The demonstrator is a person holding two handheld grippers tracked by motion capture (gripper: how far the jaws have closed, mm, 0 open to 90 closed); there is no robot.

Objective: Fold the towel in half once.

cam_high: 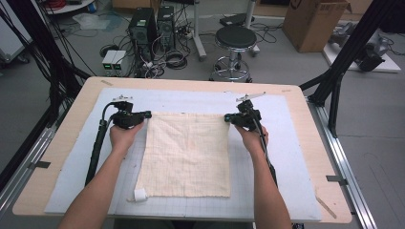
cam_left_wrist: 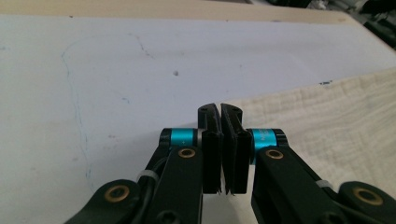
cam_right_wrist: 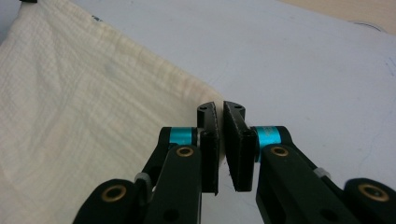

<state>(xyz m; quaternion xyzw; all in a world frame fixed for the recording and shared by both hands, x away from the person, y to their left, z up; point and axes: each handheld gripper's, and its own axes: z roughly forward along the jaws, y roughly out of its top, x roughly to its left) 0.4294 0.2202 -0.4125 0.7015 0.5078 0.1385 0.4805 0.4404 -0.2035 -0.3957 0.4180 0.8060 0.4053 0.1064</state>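
Although the cream cloth (cam_high: 186,155) lies spread flat on the pale mat (cam_high: 296,157) in the middle of the counter (cam_high: 67,138), the work looks barely begun: the left gripper (cam_high: 143,115) sits at its far left corner and the right gripper (cam_high: 229,117) at its far right corner, nothing yet lifted or folded. Both pairs of jaws are pressed nearly together, seemingly pinching the cloth's corners, though the black pads hide whether fabric is truly caught between them.

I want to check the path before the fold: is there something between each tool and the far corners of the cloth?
Nothing visible is in the way. The left tool and the right tool are already at the two far corners of the cloth, which lies flat on the mat.
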